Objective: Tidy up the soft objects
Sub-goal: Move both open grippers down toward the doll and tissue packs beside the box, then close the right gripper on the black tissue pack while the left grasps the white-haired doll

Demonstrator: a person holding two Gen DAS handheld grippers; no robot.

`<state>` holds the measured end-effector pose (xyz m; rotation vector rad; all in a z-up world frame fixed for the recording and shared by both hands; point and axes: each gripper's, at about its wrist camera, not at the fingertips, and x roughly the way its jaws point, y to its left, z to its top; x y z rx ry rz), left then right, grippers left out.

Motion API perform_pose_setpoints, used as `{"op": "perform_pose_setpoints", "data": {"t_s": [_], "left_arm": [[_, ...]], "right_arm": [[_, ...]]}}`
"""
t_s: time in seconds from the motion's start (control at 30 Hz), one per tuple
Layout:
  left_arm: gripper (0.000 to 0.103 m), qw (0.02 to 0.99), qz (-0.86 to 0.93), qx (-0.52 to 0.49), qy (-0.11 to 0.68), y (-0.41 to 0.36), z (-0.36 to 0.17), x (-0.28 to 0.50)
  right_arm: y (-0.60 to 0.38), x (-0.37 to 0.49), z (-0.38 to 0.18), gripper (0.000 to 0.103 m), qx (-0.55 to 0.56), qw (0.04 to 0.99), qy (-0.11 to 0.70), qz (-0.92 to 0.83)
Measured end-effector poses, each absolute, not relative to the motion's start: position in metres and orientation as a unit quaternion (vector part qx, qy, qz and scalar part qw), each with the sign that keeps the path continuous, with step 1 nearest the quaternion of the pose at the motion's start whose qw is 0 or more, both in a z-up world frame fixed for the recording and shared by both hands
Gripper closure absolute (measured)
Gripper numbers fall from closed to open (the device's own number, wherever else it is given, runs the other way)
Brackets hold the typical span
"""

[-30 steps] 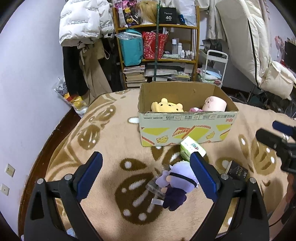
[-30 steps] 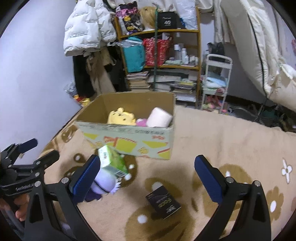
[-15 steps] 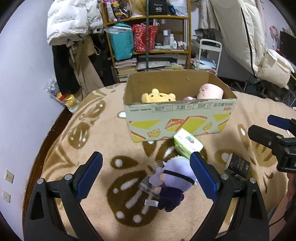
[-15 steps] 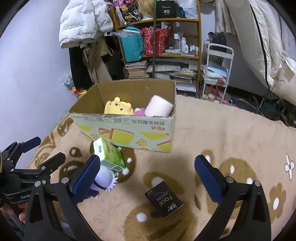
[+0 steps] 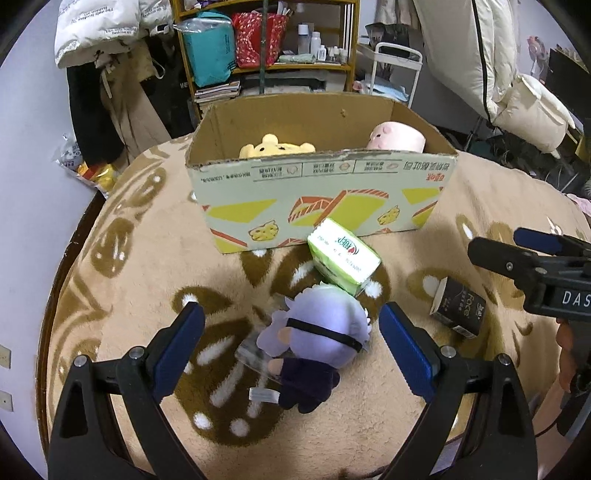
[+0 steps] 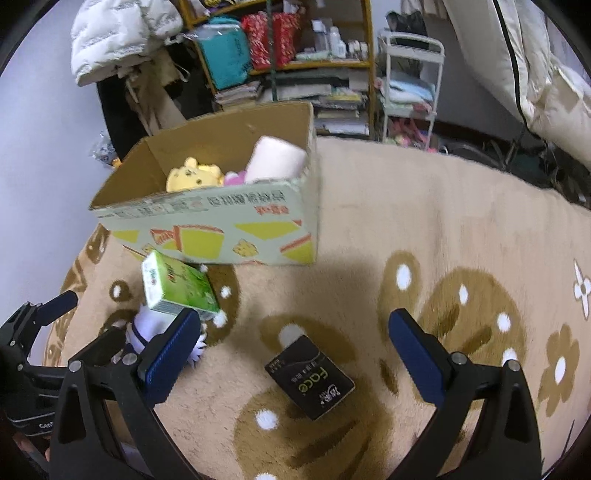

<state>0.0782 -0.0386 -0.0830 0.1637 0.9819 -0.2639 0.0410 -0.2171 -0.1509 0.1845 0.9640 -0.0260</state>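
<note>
A purple-haired plush doll (image 5: 314,339) lies on the beige blanket, right between the fingers of my open left gripper (image 5: 291,343). A green tissue pack (image 5: 341,254) leans against it, in front of the cardboard box (image 5: 321,206). Inside the box sit a yellow bear plush (image 5: 275,146) and a pink plush (image 5: 395,136). My right gripper (image 6: 295,350) is open above a black "face" tissue pack (image 6: 310,373); the same doll (image 6: 147,326) is half hidden behind its left finger. The green pack (image 6: 177,288), the box (image 6: 221,218) and the left gripper (image 6: 33,339) show in the right wrist view.
The black pack (image 5: 460,308) lies right of the doll, under the right gripper (image 5: 532,258). A brown-patterned blanket (image 6: 443,240) covers the round surface. Behind stand a shelf (image 5: 266,40), hanging coats (image 5: 99,33), a white cart (image 6: 406,74) and bedding (image 6: 535,66).
Both grippers have moved forward and lower toward the items. The doll now sits between the left fingers, and the black pack sits between the right fingers. Nothing was grasped.
</note>
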Motion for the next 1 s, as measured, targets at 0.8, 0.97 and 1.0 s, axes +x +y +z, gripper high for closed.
{"op": "perform_pose_setpoints", "data": {"t_s": [0.8, 0.97, 1.0], "left_arm": [[0.009, 0.812, -0.123, 0.146, 0.552, -0.064, -0.137, 0.09], [0.01, 0.807, -0.123, 0.132, 0.562, -0.059, -0.142, 0.094], [0.014, 0.806, -0.127, 0.127, 0.565, -0.058, -0.143, 0.095]], "right_arm": [[-0.226, 0.047, -0.217, 0.014, 0.103, 0.784, 0.611, -0.044], [-0.214, 0.048, -0.226, 0.014, 0.087, 0.773, 0.628, -0.02], [-0.21, 0.048, -0.228, 0.014, 0.078, 0.77, 0.632, -0.016]]}}
